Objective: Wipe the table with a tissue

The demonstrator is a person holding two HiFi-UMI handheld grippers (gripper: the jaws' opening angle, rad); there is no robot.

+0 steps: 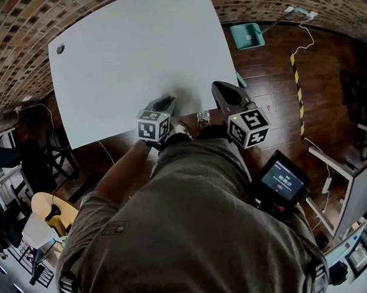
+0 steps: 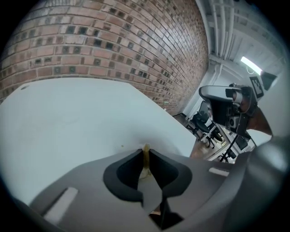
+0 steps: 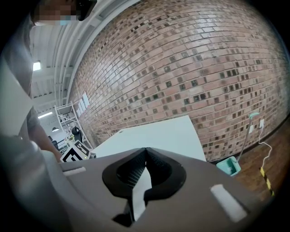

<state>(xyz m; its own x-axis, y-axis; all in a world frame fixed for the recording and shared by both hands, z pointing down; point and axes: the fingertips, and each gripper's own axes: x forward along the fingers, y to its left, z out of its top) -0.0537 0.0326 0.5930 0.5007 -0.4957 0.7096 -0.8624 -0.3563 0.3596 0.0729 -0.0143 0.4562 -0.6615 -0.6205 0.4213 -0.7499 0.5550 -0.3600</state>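
A bare white table fills the top of the head view. My left gripper hovers over its near edge. In the left gripper view its jaws are shut on a thin pale-yellow sliver that looks like a pinched bit of tissue; I cannot tell more of it. My right gripper is held off the table's near right corner, over the wooden floor. Its jaws are shut with nothing between them. The table lies ahead of it.
A brick wall runs behind the table. A teal dustpan lies on the floor at the far right, by black-and-yellow floor tape. A small screen unit hangs at my right hip. Office chairs stand beyond the table.
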